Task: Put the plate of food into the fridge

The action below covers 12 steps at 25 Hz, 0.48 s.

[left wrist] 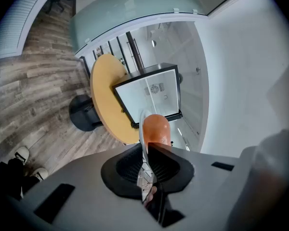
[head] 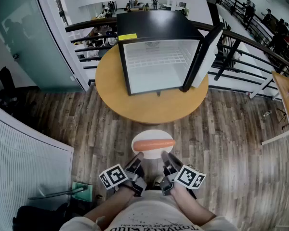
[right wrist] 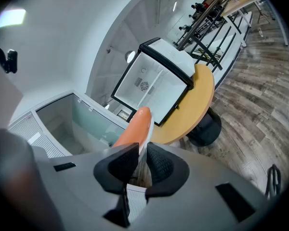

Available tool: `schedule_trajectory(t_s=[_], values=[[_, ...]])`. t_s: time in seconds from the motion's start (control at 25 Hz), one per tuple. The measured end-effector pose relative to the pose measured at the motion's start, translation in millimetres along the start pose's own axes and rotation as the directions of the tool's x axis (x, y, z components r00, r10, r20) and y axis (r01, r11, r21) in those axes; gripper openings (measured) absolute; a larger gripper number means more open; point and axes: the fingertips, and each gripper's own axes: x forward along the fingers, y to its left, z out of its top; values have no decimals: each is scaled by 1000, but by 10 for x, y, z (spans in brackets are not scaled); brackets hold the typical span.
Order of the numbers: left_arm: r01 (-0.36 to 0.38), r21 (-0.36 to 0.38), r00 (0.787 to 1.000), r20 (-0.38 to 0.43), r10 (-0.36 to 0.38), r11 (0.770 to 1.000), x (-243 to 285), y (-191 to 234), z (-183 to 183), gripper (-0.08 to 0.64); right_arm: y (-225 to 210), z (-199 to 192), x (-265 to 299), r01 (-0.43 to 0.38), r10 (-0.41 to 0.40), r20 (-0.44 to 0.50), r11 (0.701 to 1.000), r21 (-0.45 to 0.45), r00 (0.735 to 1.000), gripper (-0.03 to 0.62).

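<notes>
Plate (head: 151, 134) whole overhead; rim pinched within left tongs (left wrist: 147, 147), right tongs (right wrist: 140, 151).

Head view steeply down on table (head: 135, 109) and open fridge (head: 159, 61), gripper views close along their jaws (both rolled sideways), sharing the fridge

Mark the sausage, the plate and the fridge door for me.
sausage (head: 154, 144): head view, middle of its length.
plate (head: 152, 133): head view, bare white rim on the far side.
fridge door (head: 206, 57): head view, pale inner face of the open door.
</notes>
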Motion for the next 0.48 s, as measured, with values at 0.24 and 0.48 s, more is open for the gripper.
schedule_trajectory(t_s=[0.24, 0.48], values=[[-3, -1, 1000, -3, 3, 1000, -17, 7, -64, 49, -25, -14, -56, 0, 0, -1, 1000, 3, 1000, 66], [0, -2, 1000, -10, 0, 1000, -37, -10, -108, 48, -36, -28, -106, 3, -3, 4, 1000, 13, 1000, 66]])
